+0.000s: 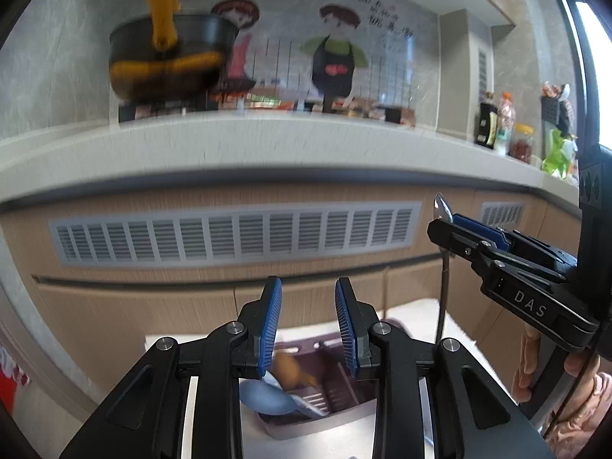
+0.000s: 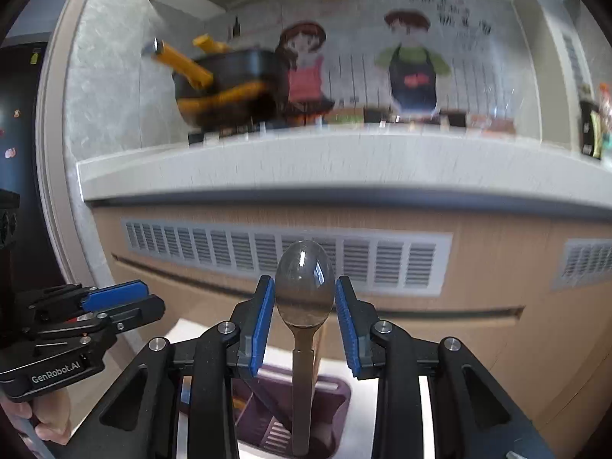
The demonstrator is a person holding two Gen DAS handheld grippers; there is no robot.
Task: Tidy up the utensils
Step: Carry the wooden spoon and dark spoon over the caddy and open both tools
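Two grippers up here, one metal spoon [image 2: 304,287] between them all. The right gripper [image 2: 305,298] has its blue pads either side of the spoon's bowl, touching or nearly so; handle hanging straight down into the purple holder [image 2: 336,390]. The left gripper [image 1: 308,325] is half open, holding nothing, above the holder [image 1: 336,382]. Inside: one blue spoon [image 1: 267,397] and one blurred brown utensil [image 1: 292,371]. Far back, one black pot [image 1: 168,61] sits on the counter [image 1: 267,145].
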